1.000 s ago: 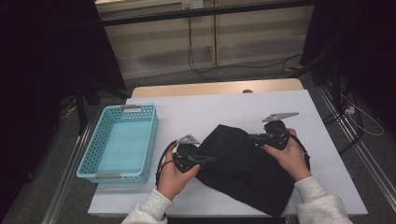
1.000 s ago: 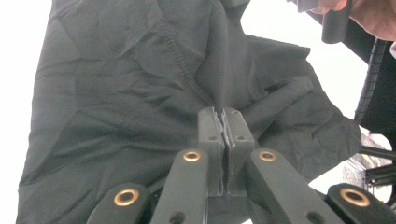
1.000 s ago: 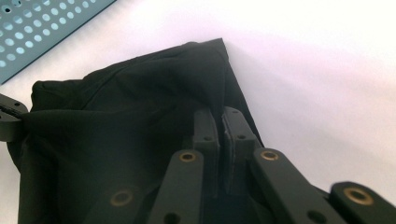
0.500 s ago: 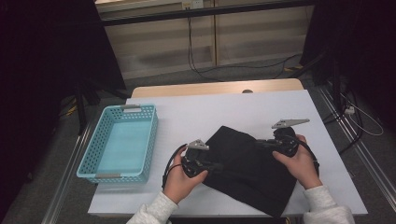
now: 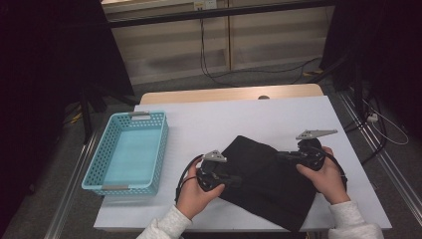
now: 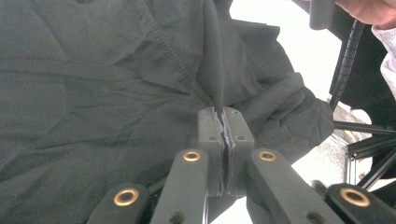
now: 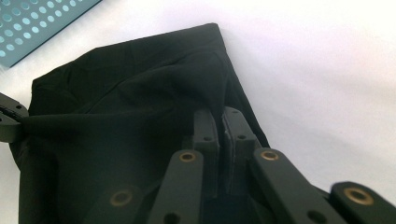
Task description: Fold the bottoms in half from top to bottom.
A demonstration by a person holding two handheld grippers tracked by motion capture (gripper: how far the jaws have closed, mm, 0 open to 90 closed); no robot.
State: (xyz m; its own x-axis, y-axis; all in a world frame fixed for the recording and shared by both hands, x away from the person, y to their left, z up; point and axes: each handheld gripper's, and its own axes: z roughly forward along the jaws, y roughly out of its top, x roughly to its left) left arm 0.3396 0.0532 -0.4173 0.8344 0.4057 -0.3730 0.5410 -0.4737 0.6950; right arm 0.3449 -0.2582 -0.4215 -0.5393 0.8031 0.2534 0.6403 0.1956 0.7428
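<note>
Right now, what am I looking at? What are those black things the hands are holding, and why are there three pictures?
A person sits at a white table and holds a hand tool in each hand. Each tool is a gripper: two black jaws that pinch like tongs. The big picture comes from a camera up above, looking down. The other two come from small cameras riding on the grippers, looking along their jaws.

On the table lie a black cloth and an empty blue basket off to the left. The left gripper is shut on a fold of the cloth, and the right gripper pinches another fold on the opposite side. So both hands are holding the same cloth.
</note>
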